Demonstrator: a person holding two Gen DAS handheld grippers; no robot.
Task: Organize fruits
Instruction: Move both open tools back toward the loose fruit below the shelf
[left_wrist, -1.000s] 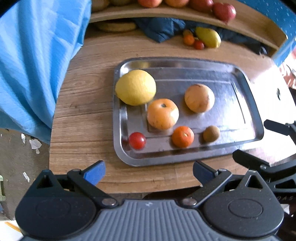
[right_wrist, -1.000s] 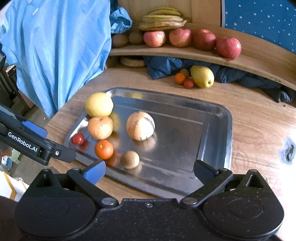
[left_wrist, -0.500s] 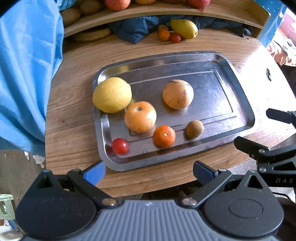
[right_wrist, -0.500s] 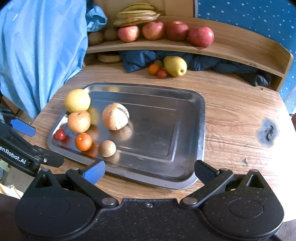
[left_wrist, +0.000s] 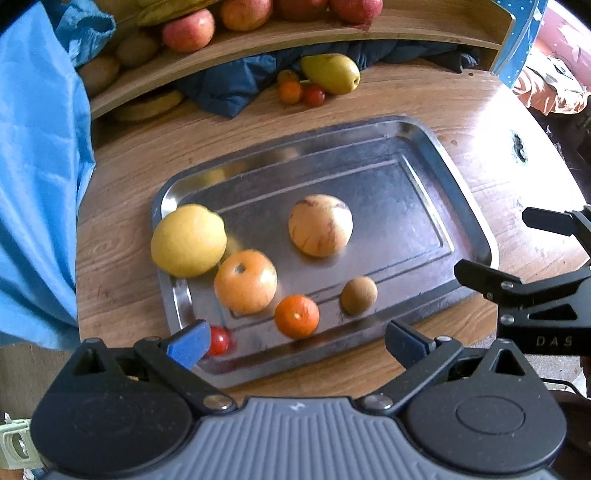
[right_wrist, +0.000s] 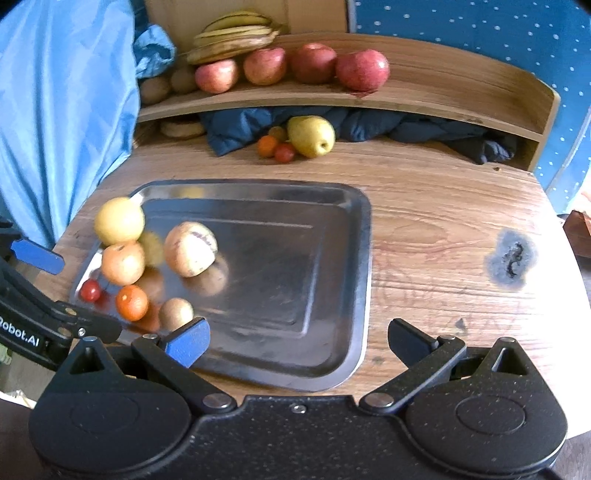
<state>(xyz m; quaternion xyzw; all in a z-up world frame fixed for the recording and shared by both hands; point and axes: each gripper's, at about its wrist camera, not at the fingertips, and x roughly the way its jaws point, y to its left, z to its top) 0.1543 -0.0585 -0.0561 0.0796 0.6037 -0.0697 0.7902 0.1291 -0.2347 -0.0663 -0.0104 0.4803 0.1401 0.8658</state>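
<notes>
You are working over a wooden table (right_wrist: 436, 206) with a curved wooden shelf (right_wrist: 443, 88) at its far edge, and a steel tray (left_wrist: 476, 236) is lying in the middle with its long axis running left to right. All the fruit on the tray is sitting in its left half; the right half is holding nothing. In order of size: a yellow citrus (left_wrist: 188, 240) is resting against the left rim, a pale streaked fruit (left_wrist: 320, 225) is standing alone toward the centre, an orange persimmon-like fruit (left_wrist: 245, 281) is touching the citrus, then a mandarin (left_wrist: 296, 316), a brown kiwi (left_wrist: 359, 295) and a cherry tomato (left_wrist: 218, 340) are lining the near edge. Your left gripper (left_wrist: 295, 341) is hovering at that near edge, jaws spread wide and holding nothing, with the mandarin lying straight ahead between the fingers and the tomato just beside the blue left pad. Your right gripper (right_wrist: 297, 338) is likewise gaping and empty, poised over the tray's bare near right part, so the left one is judged the nearer to every piece. On the shelf, red apples (right_wrist: 310, 64) are lying in a row with bananas (right_wrist: 232, 38) behind; beneath it a pear (right_wrist: 311, 136) and a few small fruits (right_wrist: 275, 146) are waiting on the table.
</notes>
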